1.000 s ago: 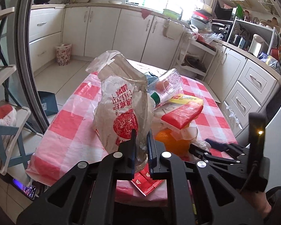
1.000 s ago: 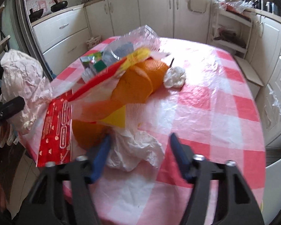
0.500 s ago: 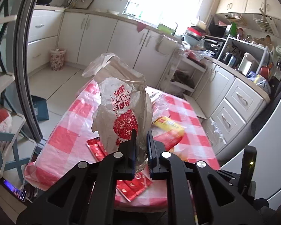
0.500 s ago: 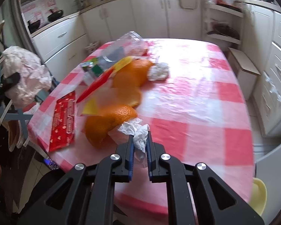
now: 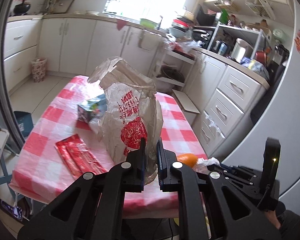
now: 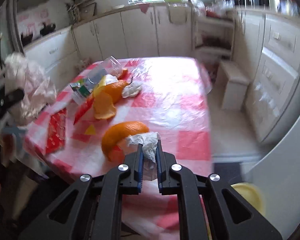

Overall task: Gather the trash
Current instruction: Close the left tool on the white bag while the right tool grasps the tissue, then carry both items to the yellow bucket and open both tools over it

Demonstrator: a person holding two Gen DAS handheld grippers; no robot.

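White kitchen cabinets ringed a table [image 6: 170, 100] under a red-and-white checked cloth. The left hand-held gripper [image 5: 151, 156] was clamped narrow on a crumpled plastic bag [image 5: 128, 108], held up above the table's near edge. The right hand-held gripper [image 6: 149, 150] was pinched on a crumpled white tissue [image 6: 148, 142], just beside an orange peel [image 6: 122, 134]. Collecting seemed under way: the tissue probably had to go into the bag next, which called for finding its mouth. More peels [image 6: 108, 98], a red wrapper [image 6: 57, 128] and another tissue [image 6: 132, 89] remained on the table.
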